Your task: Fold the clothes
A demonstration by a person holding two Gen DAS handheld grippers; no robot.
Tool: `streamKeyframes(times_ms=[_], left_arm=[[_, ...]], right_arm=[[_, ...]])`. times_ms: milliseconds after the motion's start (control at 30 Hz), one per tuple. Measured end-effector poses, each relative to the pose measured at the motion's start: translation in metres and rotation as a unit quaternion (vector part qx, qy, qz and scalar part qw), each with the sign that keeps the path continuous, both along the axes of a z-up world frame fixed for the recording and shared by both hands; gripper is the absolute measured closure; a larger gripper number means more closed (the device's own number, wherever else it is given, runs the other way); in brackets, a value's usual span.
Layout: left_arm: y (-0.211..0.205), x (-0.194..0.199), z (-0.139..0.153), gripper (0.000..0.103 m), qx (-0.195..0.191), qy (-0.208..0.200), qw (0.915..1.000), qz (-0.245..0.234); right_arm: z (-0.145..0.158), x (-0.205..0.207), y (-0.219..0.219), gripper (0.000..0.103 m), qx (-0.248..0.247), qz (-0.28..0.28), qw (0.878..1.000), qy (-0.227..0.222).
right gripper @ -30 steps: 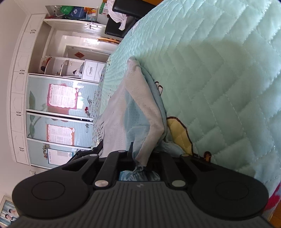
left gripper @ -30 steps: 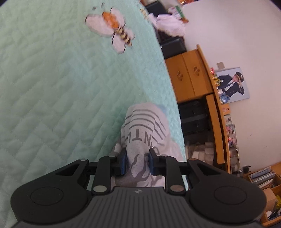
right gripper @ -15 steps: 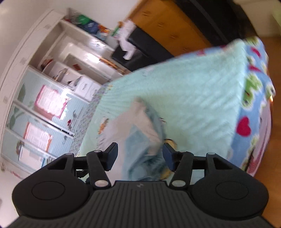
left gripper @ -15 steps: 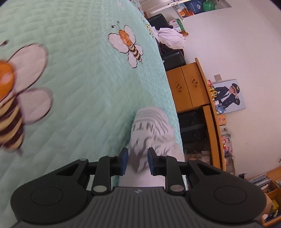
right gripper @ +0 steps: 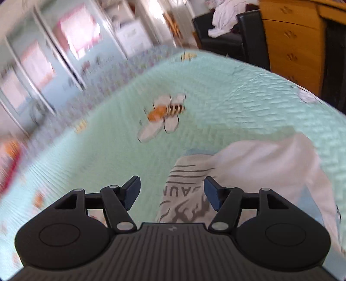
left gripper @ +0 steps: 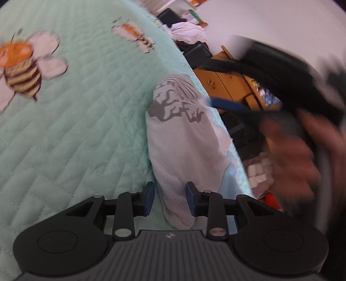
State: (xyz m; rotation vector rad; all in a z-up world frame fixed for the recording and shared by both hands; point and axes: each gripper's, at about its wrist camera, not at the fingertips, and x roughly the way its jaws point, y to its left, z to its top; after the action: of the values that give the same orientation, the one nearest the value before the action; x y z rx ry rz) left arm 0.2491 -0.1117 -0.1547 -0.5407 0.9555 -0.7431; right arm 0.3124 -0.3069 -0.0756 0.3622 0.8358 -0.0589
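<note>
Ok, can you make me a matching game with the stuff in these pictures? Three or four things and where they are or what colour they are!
Things:
1. shirt
2. bee
3. cabinet
4. white clothes

Matches:
A. orange-brown wood
B. piled on the black chair
C. stitched on the green quilt
D. grey print, lying between the open left gripper

Pairs: 1-D, 2-C, 3-A, 4-B
</note>
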Motion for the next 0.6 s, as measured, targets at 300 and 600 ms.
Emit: streamKeyframes(times_ms=[300, 600], left_arm=[[-0.015, -0.003, 0.000, 0.066, 0.015, -0.028, 0.9992, -0.025], [-0.048, -0.044, 0.048, 0.067, 0.065, -0.165, 0.9809, -0.080]], right_arm=[[-0.037, 0.038, 0.035, 0.091, -0.199, 0.008, 0.977, 0.081], [0.031, -0.078, -0.100, 0.097, 0.083, -0.048, 0.990, -0.106]])
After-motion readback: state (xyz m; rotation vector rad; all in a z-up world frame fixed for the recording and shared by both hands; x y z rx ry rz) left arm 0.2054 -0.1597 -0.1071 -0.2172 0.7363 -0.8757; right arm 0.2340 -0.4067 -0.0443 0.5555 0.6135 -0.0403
